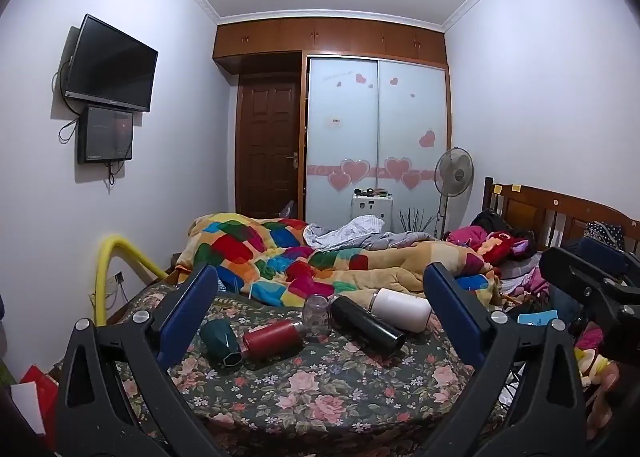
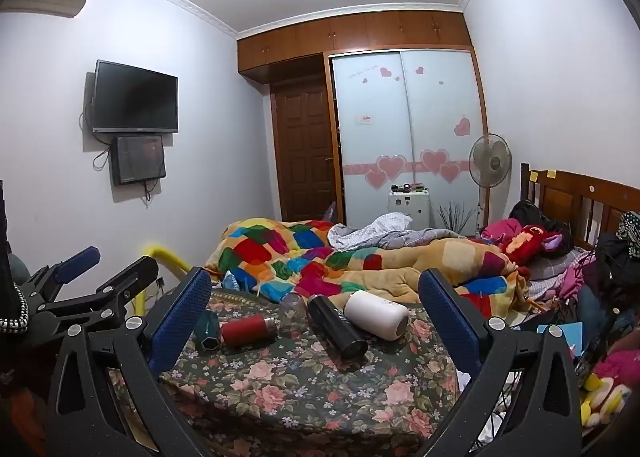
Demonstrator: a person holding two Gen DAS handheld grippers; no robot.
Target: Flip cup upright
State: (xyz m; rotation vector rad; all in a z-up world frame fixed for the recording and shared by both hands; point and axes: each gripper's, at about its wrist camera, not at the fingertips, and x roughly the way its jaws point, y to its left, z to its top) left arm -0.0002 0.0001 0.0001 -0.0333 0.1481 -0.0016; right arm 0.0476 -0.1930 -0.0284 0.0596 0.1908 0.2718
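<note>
On the flowery bed cover [image 1: 320, 389] lie five cups in a bunch. One green cup [image 1: 221, 341] lies on its side, touching one red bottle [image 1: 274, 339]. One clear glass cup [image 1: 316, 311] stands mouth down just behind. One black bottle [image 1: 366, 325] and one white bottle [image 1: 400, 309] lie on their sides. The left gripper [image 1: 320, 321] and the right gripper [image 2: 316, 317] both have their jaws wide apart, holding nothing. One colorful blanket [image 1: 280, 253] is piled behind.
</note>
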